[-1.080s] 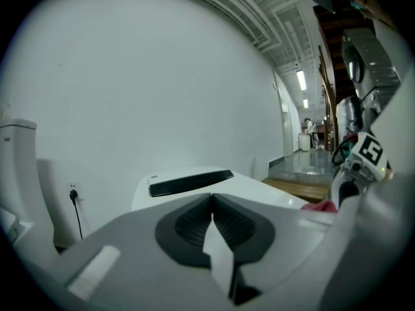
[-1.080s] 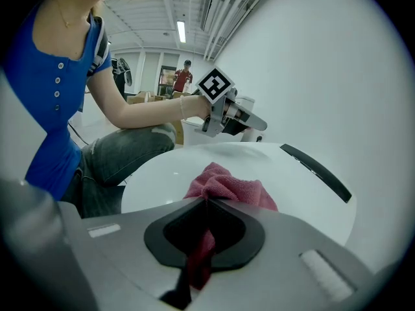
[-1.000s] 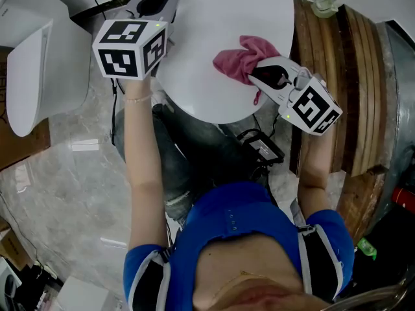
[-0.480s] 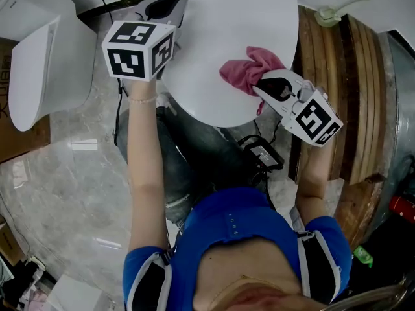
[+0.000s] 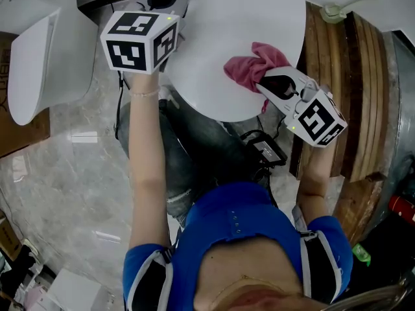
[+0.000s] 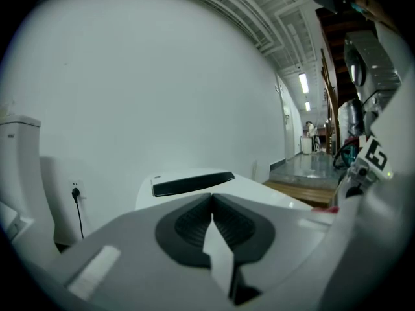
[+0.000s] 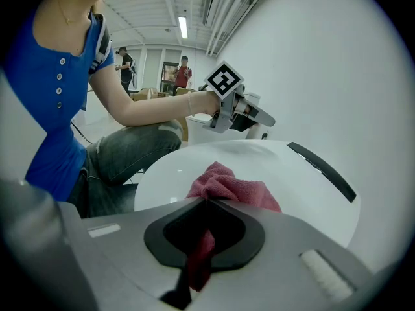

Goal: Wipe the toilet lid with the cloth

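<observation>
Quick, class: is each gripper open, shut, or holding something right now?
Left gripper: shut, holding nothing.
Right gripper: shut on the pink cloth, on the toilet lid.

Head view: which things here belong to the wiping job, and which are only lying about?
For the job:
- pink cloth
- white toilet lid
- right gripper, shut on the cloth

Lying about:
- second toilet at the left
- black box
- wooden planks at the right
- left gripper, shut and empty

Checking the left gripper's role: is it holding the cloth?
No, the left gripper is shut on nothing; the cloth sits in the right gripper.
</observation>
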Motion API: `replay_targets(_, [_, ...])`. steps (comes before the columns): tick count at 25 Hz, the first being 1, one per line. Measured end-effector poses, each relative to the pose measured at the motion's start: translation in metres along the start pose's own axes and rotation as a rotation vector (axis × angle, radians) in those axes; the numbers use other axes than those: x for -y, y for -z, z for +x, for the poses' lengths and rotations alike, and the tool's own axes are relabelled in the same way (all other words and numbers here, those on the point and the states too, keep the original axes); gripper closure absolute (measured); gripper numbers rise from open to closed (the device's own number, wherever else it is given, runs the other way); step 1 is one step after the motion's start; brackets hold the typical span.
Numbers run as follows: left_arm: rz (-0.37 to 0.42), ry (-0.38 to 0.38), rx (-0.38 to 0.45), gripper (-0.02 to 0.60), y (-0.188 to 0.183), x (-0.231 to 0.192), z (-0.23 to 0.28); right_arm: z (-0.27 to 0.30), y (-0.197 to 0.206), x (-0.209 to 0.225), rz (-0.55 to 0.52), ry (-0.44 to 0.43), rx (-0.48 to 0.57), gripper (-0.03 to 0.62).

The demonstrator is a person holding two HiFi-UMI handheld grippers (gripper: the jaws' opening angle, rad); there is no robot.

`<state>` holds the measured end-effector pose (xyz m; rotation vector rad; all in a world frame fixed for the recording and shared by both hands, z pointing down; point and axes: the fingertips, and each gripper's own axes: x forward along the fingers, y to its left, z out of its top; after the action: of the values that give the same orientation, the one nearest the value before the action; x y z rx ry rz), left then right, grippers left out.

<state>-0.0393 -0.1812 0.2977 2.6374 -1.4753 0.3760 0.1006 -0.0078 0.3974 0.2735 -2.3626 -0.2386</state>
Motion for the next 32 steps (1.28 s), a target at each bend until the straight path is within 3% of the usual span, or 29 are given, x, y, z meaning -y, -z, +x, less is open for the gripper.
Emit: replay_targets(32, [-0.001, 0.004, 0.031, 0.58, -0.008, -0.006, -0.008, 0.041, -0.043, -0.019, -0.1, -0.095, -0.02, 0.583])
